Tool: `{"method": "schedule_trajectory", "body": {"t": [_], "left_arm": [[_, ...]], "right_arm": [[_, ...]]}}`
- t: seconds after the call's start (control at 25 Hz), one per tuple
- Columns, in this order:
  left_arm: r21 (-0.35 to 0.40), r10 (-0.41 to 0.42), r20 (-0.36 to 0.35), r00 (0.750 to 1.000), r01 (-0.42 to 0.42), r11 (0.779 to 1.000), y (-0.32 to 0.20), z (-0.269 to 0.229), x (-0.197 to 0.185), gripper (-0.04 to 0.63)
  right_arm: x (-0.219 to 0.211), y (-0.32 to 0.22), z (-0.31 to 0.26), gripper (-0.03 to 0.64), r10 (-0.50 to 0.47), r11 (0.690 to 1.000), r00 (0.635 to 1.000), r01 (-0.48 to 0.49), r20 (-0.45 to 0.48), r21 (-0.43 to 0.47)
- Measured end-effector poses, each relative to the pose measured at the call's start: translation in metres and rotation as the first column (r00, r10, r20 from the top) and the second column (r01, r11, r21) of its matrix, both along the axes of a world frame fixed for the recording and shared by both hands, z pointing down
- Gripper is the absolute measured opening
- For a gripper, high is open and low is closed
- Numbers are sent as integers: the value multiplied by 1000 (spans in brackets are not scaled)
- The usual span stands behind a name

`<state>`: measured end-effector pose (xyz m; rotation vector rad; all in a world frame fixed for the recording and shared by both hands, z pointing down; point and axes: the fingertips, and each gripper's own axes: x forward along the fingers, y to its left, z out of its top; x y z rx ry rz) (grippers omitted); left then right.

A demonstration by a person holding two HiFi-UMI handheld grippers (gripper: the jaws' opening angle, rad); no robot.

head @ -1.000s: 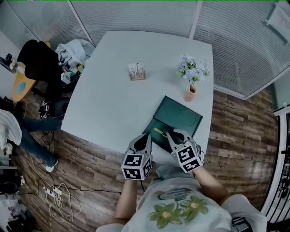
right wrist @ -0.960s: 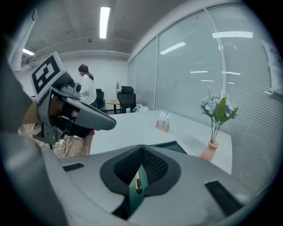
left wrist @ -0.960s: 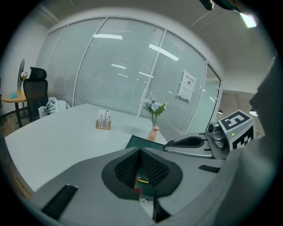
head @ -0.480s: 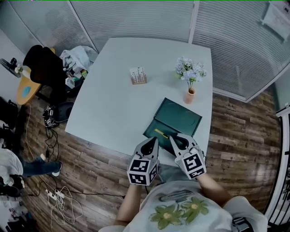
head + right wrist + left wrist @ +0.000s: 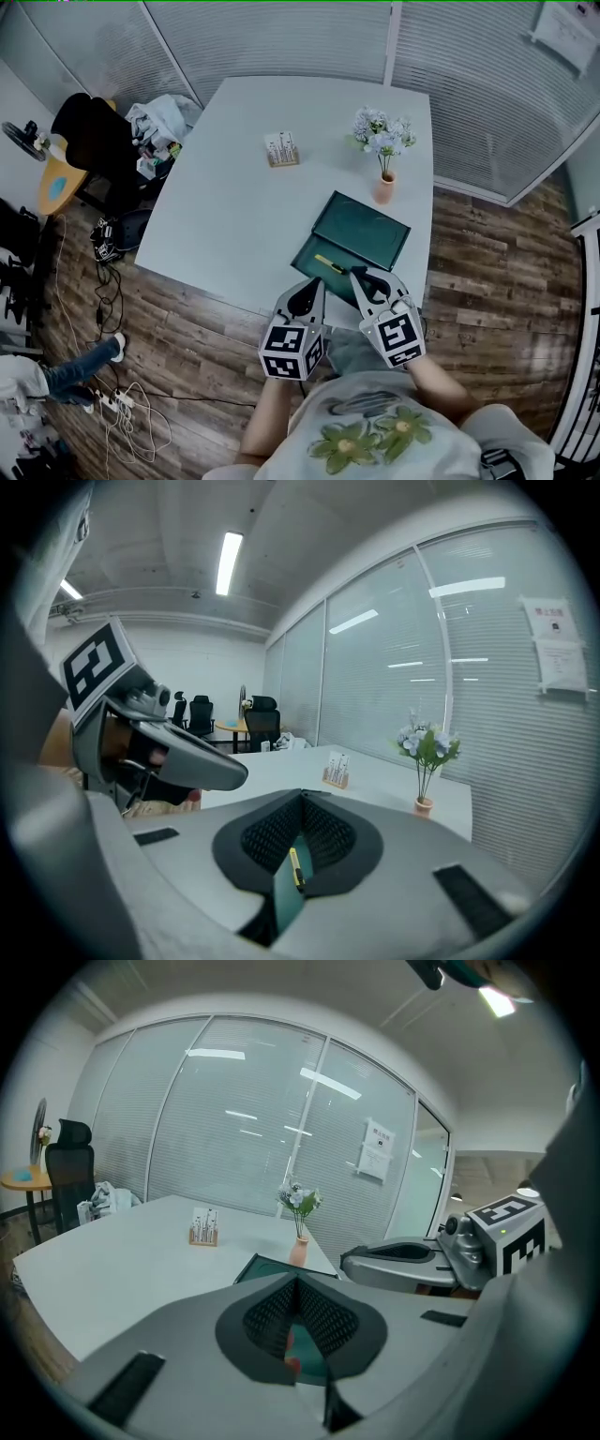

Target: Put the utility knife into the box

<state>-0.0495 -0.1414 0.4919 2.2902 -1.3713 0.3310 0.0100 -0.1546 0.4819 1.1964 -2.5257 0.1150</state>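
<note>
Both the left claw and right claw are pressed together, empty; the utility knife lies in the green box, so the task looks finished.

utility knife yellow | box dark green | table white | vase peach | floor brown wood-grain

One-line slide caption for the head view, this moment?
Left hand-held gripper and right hand-held gripper, both shut, hover at the table edge; yellow utility knife lies in the open green box.
</note>
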Motion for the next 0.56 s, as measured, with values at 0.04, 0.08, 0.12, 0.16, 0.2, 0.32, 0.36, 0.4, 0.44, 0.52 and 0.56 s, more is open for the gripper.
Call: {"method": "schedule_trajectory", "body": {"t": [0.04, 0.08, 0.12, 0.16, 0.2, 0.32, 0.36, 0.4, 0.44, 0.52, 0.56], "left_arm": [[3, 1, 2, 1000, -1, 1000, 2, -1, 1, 2], [6, 2, 4, 1000, -2, 1000, 5, -1, 3, 1], [9, 3, 5, 1000, -3, 1000, 8, -2, 5, 2], [11, 5, 6, 1000, -5, 1000, 10, -4, 6, 1], [13, 7, 7, 1000, -7, 1000, 12, -5, 7, 0], [18, 9, 8, 1000, -9, 1000, 19, -10, 8, 2], [19, 8, 8, 1000, -8, 1000, 21, -10, 9, 1], [19, 8, 8, 1000, -9, 1000, 23, -10, 9, 1], [19, 9, 9, 1000, -9, 1000, 26, -10, 9, 1], [18, 10, 10, 1000, -10, 1000, 31, -9, 11, 0], [18, 10, 10, 1000, -10, 1000, 33, -8, 13, 1]], "right_arm": [[1, 3, -1, 3, 2, 1000, 1000, -2, 0, 2], [3, 6, -1, 3, 2, 1000, 1000, -2, 1, 2], [4, 9, -2, 3, 2, 1000, 1000, -2, 4, 1], [4, 12, -3, 3, 2, 1000, 1000, -2, 7, 0], [5, 14, -4, 3, 1, 1000, 1000, -1, 9, 0], [5, 21, -8, 3, -3, 1000, 1000, 3, 10, 3], [5, 24, -8, 3, -3, 1000, 1000, 3, 11, 3], [6, 26, -8, 3, -3, 1000, 1000, 3, 12, 4], [6, 28, -8, 3, -3, 1000, 1000, 3, 12, 4], [9, 33, -7, 3, -3, 1000, 1000, 3, 12, 5], [10, 35, -7, 3, -2, 1000, 1000, 2, 12, 5]]}}
